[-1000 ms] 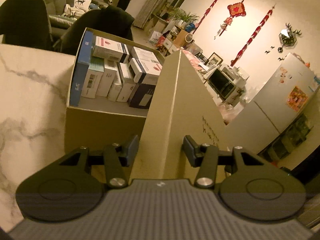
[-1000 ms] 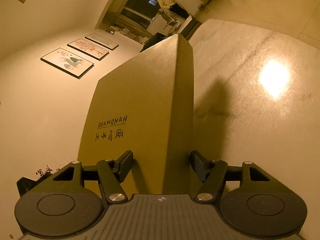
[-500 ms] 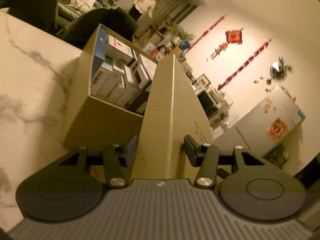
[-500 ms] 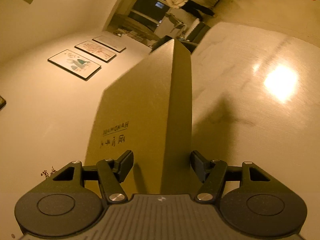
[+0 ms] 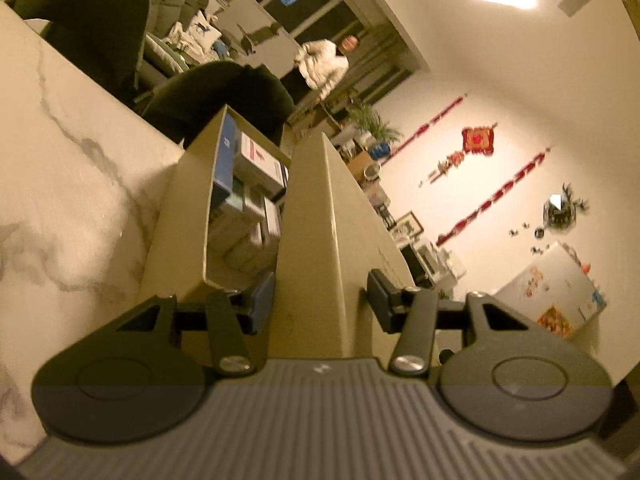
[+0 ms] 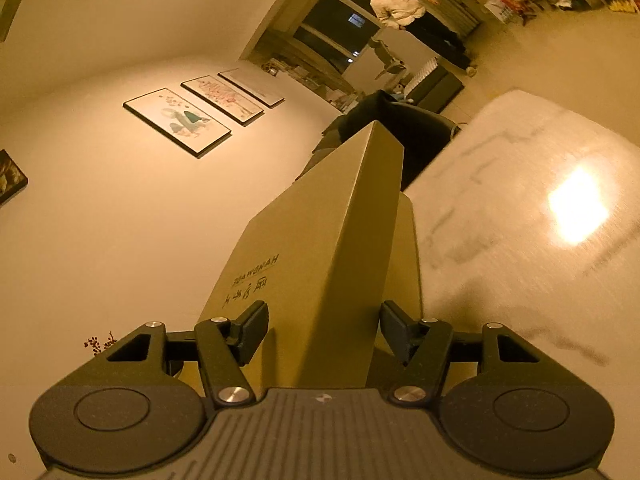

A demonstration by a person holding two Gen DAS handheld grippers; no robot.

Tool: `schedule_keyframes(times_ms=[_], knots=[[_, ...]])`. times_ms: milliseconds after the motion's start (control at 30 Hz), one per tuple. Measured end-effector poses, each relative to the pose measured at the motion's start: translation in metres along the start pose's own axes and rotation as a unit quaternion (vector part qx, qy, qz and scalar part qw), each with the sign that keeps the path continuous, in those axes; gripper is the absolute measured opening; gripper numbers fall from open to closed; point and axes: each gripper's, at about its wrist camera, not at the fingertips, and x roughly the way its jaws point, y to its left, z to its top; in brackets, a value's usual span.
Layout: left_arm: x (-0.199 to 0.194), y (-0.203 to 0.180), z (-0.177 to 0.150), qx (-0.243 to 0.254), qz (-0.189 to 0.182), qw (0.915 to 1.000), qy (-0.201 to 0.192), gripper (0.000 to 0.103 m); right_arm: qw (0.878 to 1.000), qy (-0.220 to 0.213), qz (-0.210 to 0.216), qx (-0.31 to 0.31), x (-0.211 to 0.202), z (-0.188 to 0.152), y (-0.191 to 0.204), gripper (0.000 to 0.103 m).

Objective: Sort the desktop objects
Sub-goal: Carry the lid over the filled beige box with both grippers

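A tan cardboard lid with printed lettering is held edge-up between both grippers. My left gripper is shut on one end of it, pads against both faces. The right gripper is shut on the other end of the lid. Just left of the lid in the left wrist view stands the open tan box, holding several small cartons. The lid hides the right part of the box's inside. In the right wrist view a strip of the box wall shows below the lid.
The box rests on a white marble table, also seen on the right with a lamp glare. Dark chairs stand behind the table's far edge. A person stands far back in the room.
Both views have rolled and the lid has risen and swung closer alongside the box. The box's inside now looks narrower. Both grips on the lid are unchanged.
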Motion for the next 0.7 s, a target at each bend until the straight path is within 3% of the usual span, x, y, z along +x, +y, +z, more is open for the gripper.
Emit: schedule_keyframes(times_ms=[700], knots=[[0.015, 0.017, 0.03, -0.048, 0.003, 0.9981, -0.04, 0.049, 0.999, 0.01, 0.006, -0.04, 0.061, 0.054, 0.037, 0.065]])
